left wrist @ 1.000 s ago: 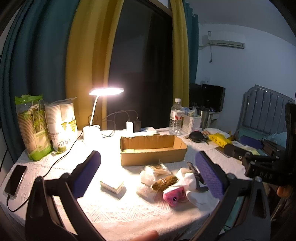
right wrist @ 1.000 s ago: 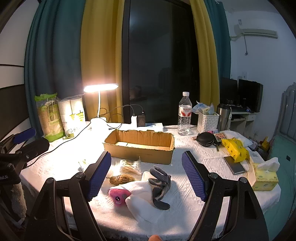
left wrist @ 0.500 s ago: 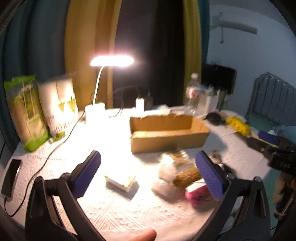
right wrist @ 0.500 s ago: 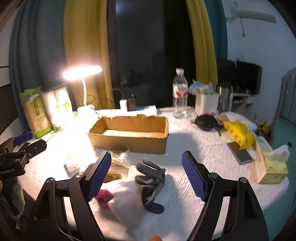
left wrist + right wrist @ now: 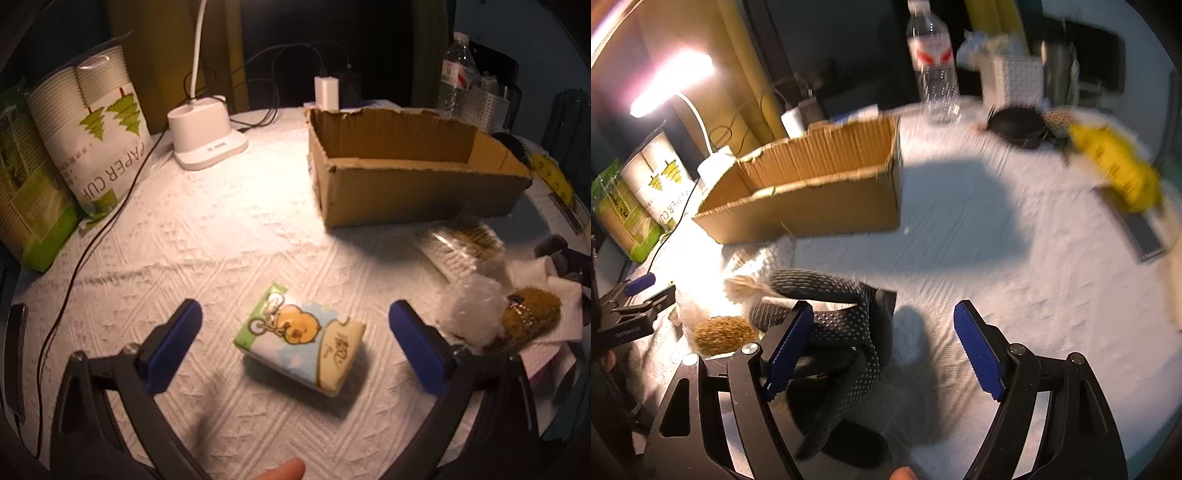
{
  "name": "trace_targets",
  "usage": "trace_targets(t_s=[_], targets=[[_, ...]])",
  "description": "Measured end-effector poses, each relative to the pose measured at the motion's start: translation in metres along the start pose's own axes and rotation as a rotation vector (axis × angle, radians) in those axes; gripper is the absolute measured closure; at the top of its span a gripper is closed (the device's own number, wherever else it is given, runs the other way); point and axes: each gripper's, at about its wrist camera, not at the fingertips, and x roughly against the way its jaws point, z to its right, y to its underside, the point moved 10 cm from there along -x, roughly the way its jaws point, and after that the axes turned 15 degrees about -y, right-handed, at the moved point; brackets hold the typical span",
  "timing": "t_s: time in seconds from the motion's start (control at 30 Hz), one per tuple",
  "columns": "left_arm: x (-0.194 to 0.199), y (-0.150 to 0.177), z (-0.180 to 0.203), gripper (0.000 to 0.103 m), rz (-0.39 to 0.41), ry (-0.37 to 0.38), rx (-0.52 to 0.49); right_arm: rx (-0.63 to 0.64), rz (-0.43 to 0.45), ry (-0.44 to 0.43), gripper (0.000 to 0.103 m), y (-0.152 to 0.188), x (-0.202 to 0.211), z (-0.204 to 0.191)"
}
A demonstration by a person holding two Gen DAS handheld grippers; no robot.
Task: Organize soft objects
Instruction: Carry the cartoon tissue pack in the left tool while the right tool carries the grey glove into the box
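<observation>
A: Starting closest in the left wrist view, what sits between the fingers?

B: The left gripper point(image 5: 295, 347) is spread wide and grips nothing. A small tissue pack point(image 5: 301, 339) printed with a cartoon chick lies low and centre in the frame, on the white tablecloth point(image 5: 207, 236), between the two blue pads without touching either.

A: And on the right-hand side of that frame?

B: A brown fuzzy toy point(image 5: 532, 319) rests on a white cloth point(image 5: 561, 295), with a crumpled clear plastic bag point(image 5: 472, 306) just beside it. Further up is the open cardboard box point(image 5: 413, 184), nothing visible inside it.

A: The other view?

B: The right gripper point(image 5: 884, 343) is also wide open and holds nothing. A grey dotted glove point(image 5: 842, 321) lies at lower left of centre; the left-hand finger point(image 5: 786, 343) overlaps it in the frame, but I cannot tell whether they touch. The fuzzy toy point(image 5: 720, 334) shows to the glove's left, near the frame's left edge.

A: Farther back?

B: The box point(image 5: 812, 199) in the upper left part, then a water bottle point(image 5: 932, 74) at top centre, a black round case point(image 5: 1015, 127) and a yellow packet point(image 5: 1115, 170) at upper right. In the left view, a white lamp base point(image 5: 205, 133) and a paper cup pack point(image 5: 92, 133) stand at upper left.
</observation>
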Motion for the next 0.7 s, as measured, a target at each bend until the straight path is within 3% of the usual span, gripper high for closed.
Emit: trace_targets(t_s=[0.07, 0.13, 0.17, 0.23, 0.27, 0.47, 0.7], targets=[[-0.013, 0.003, 0.001, 0.002, -0.036, 0.004, -0.01, -0.032, -0.028, -0.057, 0.022, 0.003, -0.014, 0.0], [-0.025, 0.007, 0.003, 0.016, -0.069, 0.018, -0.022, -0.036, -0.042, -0.075, 0.023, 0.005, -0.021, 0.001], [-0.028, 0.011, 0.004, 0.021, -0.09, 0.024, -0.028, -0.028, -0.034, -0.082, 0.028, 0.003, -0.021, 0.0], [-0.028, 0.012, 0.006, 0.027, -0.086, 0.036, -0.023, -0.041, -0.048, -0.127, 0.075, 0.003, -0.025, -0.001], [-0.027, 0.012, 0.007, 0.028, -0.083, 0.041, -0.027, -0.04, -0.046, -0.123, 0.08, 0.002, -0.024, 0.0], [-0.019, 0.009, 0.012, 0.029, -0.077, 0.098, -0.005, 0.023, 0.002, -0.129, 0.084, -0.015, -0.008, -0.005], [0.025, -0.04, 0.02, 0.029, 0.055, 0.151, 0.015, 0.107, 0.135, -0.137, 0.084, -0.067, 0.029, -0.015]])
